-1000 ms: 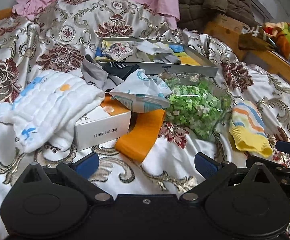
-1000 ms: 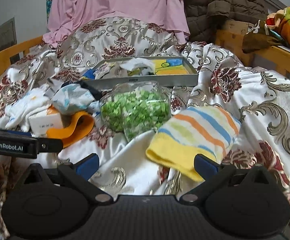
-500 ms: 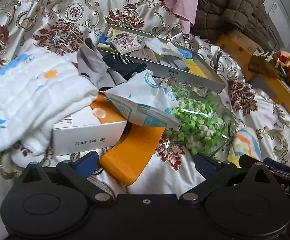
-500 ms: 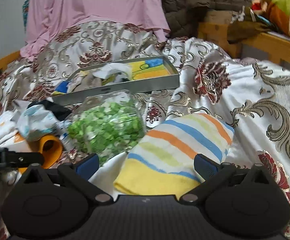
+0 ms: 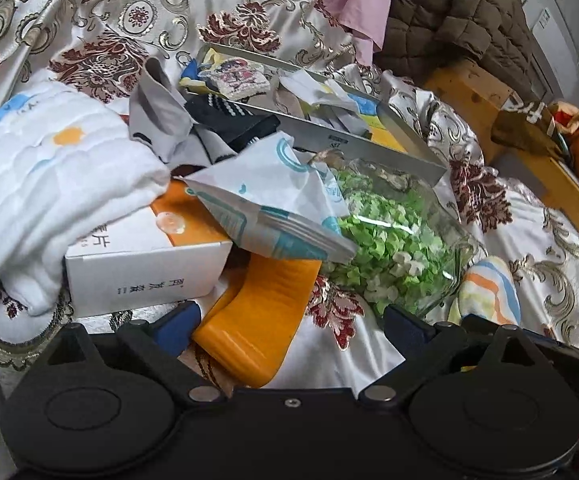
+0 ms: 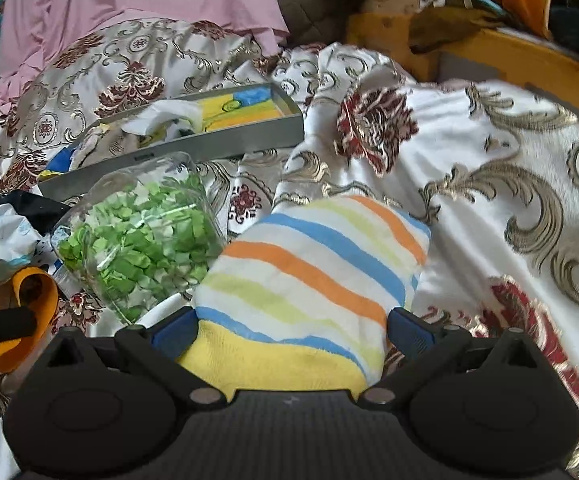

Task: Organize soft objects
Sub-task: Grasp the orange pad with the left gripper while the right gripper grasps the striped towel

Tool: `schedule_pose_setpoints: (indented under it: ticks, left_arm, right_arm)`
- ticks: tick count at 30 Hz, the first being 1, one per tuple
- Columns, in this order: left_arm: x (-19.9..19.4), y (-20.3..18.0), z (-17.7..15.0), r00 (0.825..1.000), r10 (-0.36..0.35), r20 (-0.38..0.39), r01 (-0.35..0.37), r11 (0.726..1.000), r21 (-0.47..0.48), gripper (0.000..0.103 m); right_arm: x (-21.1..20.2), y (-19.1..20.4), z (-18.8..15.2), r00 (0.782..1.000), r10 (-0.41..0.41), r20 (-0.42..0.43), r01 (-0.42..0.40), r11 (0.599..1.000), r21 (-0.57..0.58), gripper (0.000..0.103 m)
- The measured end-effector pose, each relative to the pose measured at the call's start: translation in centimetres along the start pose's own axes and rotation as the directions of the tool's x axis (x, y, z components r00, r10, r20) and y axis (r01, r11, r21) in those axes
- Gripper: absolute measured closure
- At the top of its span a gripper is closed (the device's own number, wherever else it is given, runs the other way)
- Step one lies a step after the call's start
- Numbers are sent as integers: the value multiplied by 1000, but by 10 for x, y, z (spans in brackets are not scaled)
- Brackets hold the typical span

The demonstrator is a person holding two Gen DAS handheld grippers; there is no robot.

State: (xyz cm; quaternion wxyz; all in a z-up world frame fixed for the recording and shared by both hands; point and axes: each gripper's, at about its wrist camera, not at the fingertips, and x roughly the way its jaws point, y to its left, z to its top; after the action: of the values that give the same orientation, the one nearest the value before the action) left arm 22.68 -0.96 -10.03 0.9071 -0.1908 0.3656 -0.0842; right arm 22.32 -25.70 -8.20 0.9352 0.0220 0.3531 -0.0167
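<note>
A striped sock with a yellow cuff lies on the patterned bedspread, its cuff end between the spread fingers of my right gripper, which is open around it. In the left wrist view the same sock shows at the right. My left gripper is open, and the lower end of an orange band lies between its fingers. A grey tray holding several cloths sits behind the pile. A white quilted cloth drapes over a white box.
A clear bag of green paper bits lies between the two grippers. A white and blue pouch, dark socks, a pink garment and a wooden bed frame surround the area.
Both grippers moved forward and down. The right one came up around the striped sock's cuff; the left one closed in on the orange band and the box.
</note>
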Motion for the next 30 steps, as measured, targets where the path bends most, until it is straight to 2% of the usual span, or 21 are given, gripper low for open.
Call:
schedule_pose_setpoints:
  ticks: [5,8,12,17,20,23,30]
  left_arm:
    - [9,-10,-5,998,39,-38,-35,994,102,6]
    - [10,-11,-5,998,48,-46,-43,992,115,10]
    - [10,-10,-5,997,61,-50,-54,991,121,17]
    - [13,-17,-11,994,97,-59,-83,976,203,22]
    - [14,-22,-15,991,122,-45,-107,962,251,29]
    - [12,-19,-12,991,132,-33,-122,966,227,42]
    - [10,-18,-13,991,128,-26,-119,965,233,55]
  right_arm:
    - [9,-1,-3,998,47,-43,-45,998,38,1]
    - [9,-1,-3,997,71,-37,-69,996,54,6]
    - [7,0,-2,995,100,-32,-98,993,61,20]
    - [6,8,-4,993,111,-28,-109,993,44,29]
    - [2,8,-4,994,107,-10,-106,993,49,45]
    - [-1,6,-4,995,100,1,-100,993,58,55]
    - [-9,10,-4,994,108,21,-109,994,32,73]
